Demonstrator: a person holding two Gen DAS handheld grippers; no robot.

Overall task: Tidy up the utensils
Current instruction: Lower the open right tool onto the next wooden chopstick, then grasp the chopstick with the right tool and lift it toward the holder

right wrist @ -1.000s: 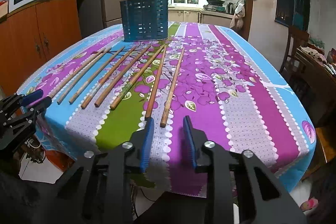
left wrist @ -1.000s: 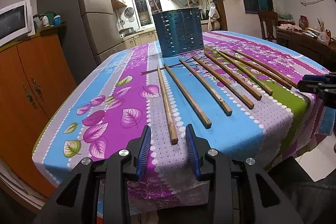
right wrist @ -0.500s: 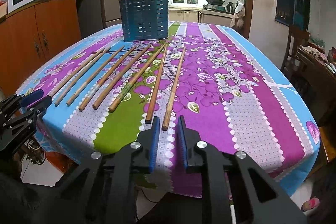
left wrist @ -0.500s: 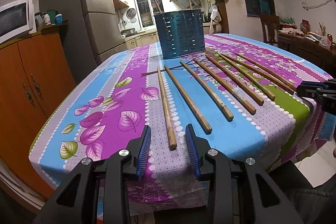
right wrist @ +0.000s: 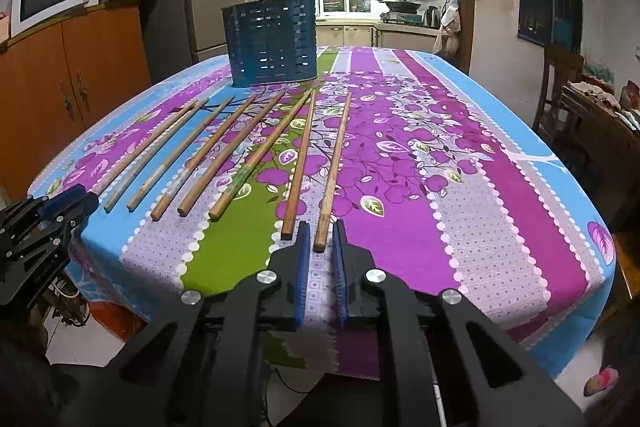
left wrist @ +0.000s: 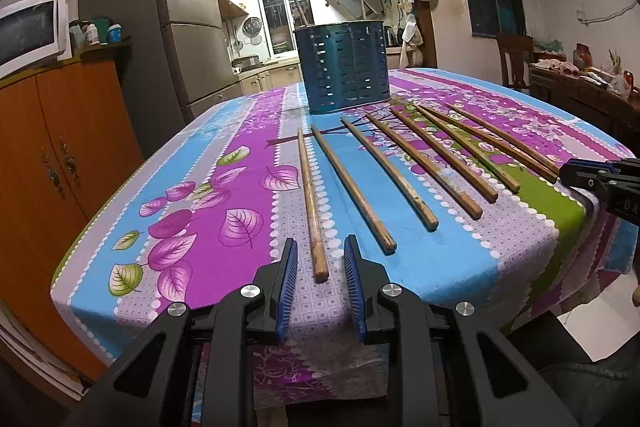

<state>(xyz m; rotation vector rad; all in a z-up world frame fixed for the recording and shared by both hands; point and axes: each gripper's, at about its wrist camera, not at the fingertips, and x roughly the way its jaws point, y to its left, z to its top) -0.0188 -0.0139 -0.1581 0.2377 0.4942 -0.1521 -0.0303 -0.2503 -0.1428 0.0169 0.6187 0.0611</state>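
Note:
Several wooden chopsticks lie side by side on the flowered tablecloth, pointing at a blue slotted utensil holder (left wrist: 344, 67) (right wrist: 272, 43) at the far end. My left gripper (left wrist: 320, 263) is closing, and the near end of the leftmost chopstick (left wrist: 310, 195) lies between its blue pads with a gap on each side. My right gripper (right wrist: 321, 239) is shut on the near end of the rightmost chopstick (right wrist: 334, 167), which still rests on the cloth. Each gripper also shows in the other's view: the right gripper (left wrist: 592, 179) at the right edge, the left gripper (right wrist: 68, 203) at the left edge.
The table's near edge (left wrist: 304, 343) runs just under both grippers. An orange cabinet (left wrist: 48, 155) with a microwave stands to the left, with a grey fridge (left wrist: 180, 39) behind it. A wooden chair and a cluttered sideboard (right wrist: 600, 131) stand to the right.
The right gripper's jaws have drawn together around the rightmost chopstick's end. The left gripper's jaws have narrowed around the leftmost chopstick's end. Neither hand has shifted.

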